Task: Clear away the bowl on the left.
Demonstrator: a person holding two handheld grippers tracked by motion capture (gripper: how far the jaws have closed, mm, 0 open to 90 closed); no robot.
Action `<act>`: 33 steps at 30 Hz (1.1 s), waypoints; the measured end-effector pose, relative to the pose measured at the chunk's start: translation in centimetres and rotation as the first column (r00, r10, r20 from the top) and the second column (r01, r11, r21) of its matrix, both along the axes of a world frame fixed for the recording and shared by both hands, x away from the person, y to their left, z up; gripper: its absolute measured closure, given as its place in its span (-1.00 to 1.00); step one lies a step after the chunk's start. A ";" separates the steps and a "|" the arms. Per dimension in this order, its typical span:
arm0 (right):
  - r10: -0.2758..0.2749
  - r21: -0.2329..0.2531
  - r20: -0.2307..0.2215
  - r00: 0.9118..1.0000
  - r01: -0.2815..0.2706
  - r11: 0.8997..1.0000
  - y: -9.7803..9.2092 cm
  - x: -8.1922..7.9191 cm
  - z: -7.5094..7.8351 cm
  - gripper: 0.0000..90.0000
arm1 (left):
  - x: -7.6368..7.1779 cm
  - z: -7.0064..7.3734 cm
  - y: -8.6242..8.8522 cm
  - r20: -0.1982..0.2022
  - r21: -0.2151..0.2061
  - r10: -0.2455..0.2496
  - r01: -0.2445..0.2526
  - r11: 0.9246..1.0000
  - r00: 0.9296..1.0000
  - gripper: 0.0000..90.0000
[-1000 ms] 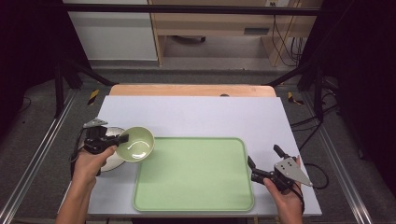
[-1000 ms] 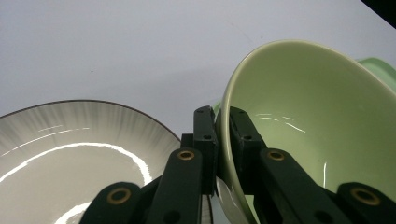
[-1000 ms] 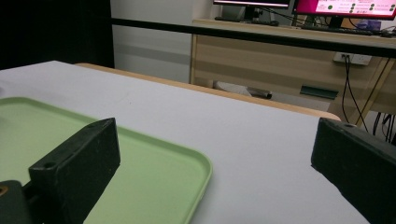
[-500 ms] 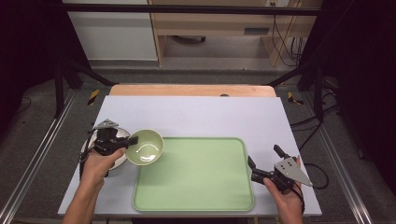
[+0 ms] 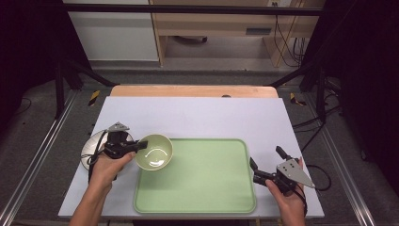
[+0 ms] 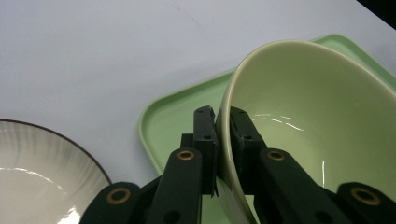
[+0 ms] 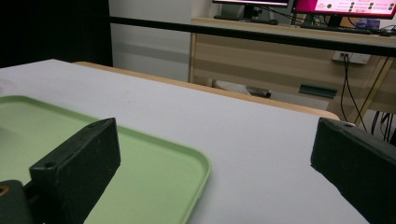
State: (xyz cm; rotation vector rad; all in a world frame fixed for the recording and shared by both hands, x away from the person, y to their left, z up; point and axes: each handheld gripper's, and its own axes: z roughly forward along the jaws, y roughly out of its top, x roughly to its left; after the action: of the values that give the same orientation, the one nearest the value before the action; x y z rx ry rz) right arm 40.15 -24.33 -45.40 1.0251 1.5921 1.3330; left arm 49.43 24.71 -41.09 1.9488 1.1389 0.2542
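Since a second ago the left gripper (image 5: 136, 147) has carried the pale green glazed bowl (image 5: 154, 151) rightward, away from the white ribbed plate with a dark rim (image 5: 92, 149) and up to the left edge of the light green rectangular plastic tray (image 5: 207, 179); the right gripper (image 5: 266, 165) has stayed where it was. Now the bowl sits over the tray's far-left corner, partly above the tray and partly above the white bench (image 5: 197, 117); whether it rests on anything or is held up cannot be told. In the left gripper view the black fingers (image 6: 204, 135) are pinched narrow on the bowl's (image 6: 317, 126) wall, one finger outside and one inside the rim, with the tray (image 6: 168, 121) beneath and the plate (image 6: 42, 163) at the lower left. The plate lies on the bench just left of the left hand (image 5: 109, 165). The right gripper is at the tray's right edge near the near-right corner, its fingers (image 7: 77, 163) spread wide and holding nothing, one over the tray (image 7: 154, 172) and the other over the bare bench (image 7: 261, 140).
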 end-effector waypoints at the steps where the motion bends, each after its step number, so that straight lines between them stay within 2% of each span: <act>1: 0.000 0.000 0.000 1.000 0.000 1.000 0.0 0.0 0.0 -0.96 | 0.0 -0.1 -0.2 0.002 0.000 -0.004 0.004 1.000 1.000 0.85; 6: -0.002 0.000 -0.001 1.000 0.002 1.000 0.0 0.0 0.0 -0.96 | -0.2 -0.6 -1.5 -0.001 0.017 -0.022 0.022 1.000 1.000 0.85; 12: -0.003 0.000 -0.003 1.000 0.003 1.000 -0.1 0.0 0.0 -0.96 | -0.5 -0.9 -3.0 -0.008 0.014 -0.053 0.053 0.999 0.999 0.85; 33: -0.004 -0.002 -0.003 1.000 0.004 1.000 -0.2 -0.1 0.1 -0.96 | -1.1 -2.0 -5.9 -0.041 0.016 -0.120 0.121 0.993 0.992 0.85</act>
State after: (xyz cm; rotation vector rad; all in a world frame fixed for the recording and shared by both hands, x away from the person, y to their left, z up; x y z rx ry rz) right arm 40.04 -24.48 -45.32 1.0295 1.5923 1.3277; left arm 48.36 18.80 -43.13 2.0387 1.0433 0.1626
